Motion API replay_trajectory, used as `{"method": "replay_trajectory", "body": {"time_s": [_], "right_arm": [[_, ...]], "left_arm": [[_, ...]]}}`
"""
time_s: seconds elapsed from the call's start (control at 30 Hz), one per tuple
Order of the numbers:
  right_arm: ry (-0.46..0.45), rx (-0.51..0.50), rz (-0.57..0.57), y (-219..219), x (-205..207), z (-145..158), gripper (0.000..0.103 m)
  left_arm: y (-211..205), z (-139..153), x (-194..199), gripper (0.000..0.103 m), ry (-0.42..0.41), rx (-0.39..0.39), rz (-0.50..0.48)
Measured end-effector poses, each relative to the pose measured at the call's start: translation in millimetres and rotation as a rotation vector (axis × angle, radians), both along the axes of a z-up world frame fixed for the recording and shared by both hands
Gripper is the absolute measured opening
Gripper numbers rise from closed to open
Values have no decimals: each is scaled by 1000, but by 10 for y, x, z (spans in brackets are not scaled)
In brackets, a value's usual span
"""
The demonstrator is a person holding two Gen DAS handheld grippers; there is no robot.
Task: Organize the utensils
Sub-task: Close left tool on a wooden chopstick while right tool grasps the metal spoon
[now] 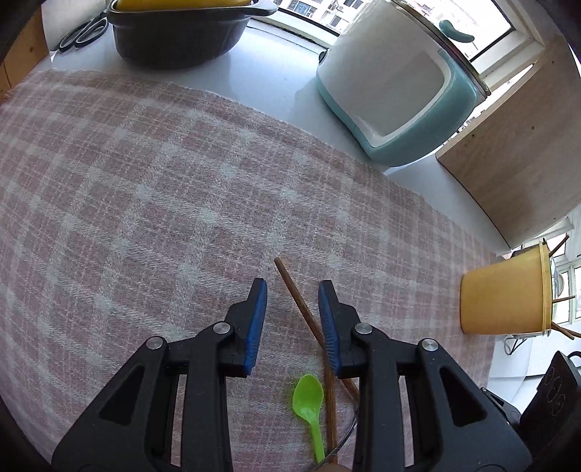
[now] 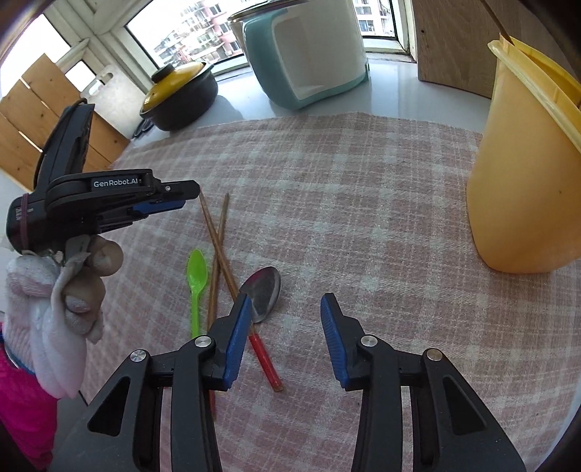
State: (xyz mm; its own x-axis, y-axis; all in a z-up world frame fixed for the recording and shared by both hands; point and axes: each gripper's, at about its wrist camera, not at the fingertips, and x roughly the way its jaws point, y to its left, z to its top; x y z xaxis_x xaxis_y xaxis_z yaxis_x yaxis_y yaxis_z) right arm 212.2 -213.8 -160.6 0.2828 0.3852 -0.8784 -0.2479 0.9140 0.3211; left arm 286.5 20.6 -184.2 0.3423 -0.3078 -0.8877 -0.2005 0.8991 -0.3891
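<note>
Blue-padded fingers of the left gripper (image 1: 292, 319) fill the bottom of the left wrist view, set narrowly apart, with one brown chopstick (image 1: 301, 308) running between the pads and close against the right-hand one; whether that pad presses it cannot be told. Just below lies the green plastic spoon (image 1: 308, 399), its handle cut off at the bottom edge.

Only the right wrist view shows the whole cluster: two crossed chopsticks (image 2: 218, 236) at centre left, one with a red end (image 2: 267, 363), the green spoon to their left and a metal spoon (image 2: 263, 292) to their right, its bowl touching the crossed pair. Its handle is hidden behind the right gripper (image 2: 287, 319), whose jaws stand moderately apart over bare cloth with nothing between them. That view also shows a gloved hand (image 2: 72, 276) holding the left gripper at the left edge.

A pink checked cloth (image 1: 145, 181) leaves wide bare room across the middle and left of the left wrist view. The yellow utensil cup (image 2: 526, 163) stands at the cloth's right edge, well apart from the cluster, with sticks showing at its rim. Beyond the cloth's far edge sit a black pot with a yellow lid (image 2: 178, 98) and a teal and white appliance (image 1: 392, 90). Scissors (image 1: 83, 32) at upper left are partly cut off.
</note>
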Motion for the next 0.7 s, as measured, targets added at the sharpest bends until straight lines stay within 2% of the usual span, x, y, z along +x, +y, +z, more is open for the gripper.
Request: {"method": "replay_trajectory", "body": {"time_s": [0.23,0.4,0.63,0.7], "right_arm": [[38,29,-27,9,69,-149,37],[62,48,-42,31,81,-230,29],[74,56,-41,110,98,-272,23],[75,47,-35,146,98,-289,22]], "left_arm": [[-73,-106,46,29,16,-8,6],[-122,-118,48,29,1,19,0],[-161,-112,55,28,-16,45,-5],[-180,-113,63,23,-23,51,-9]]}}
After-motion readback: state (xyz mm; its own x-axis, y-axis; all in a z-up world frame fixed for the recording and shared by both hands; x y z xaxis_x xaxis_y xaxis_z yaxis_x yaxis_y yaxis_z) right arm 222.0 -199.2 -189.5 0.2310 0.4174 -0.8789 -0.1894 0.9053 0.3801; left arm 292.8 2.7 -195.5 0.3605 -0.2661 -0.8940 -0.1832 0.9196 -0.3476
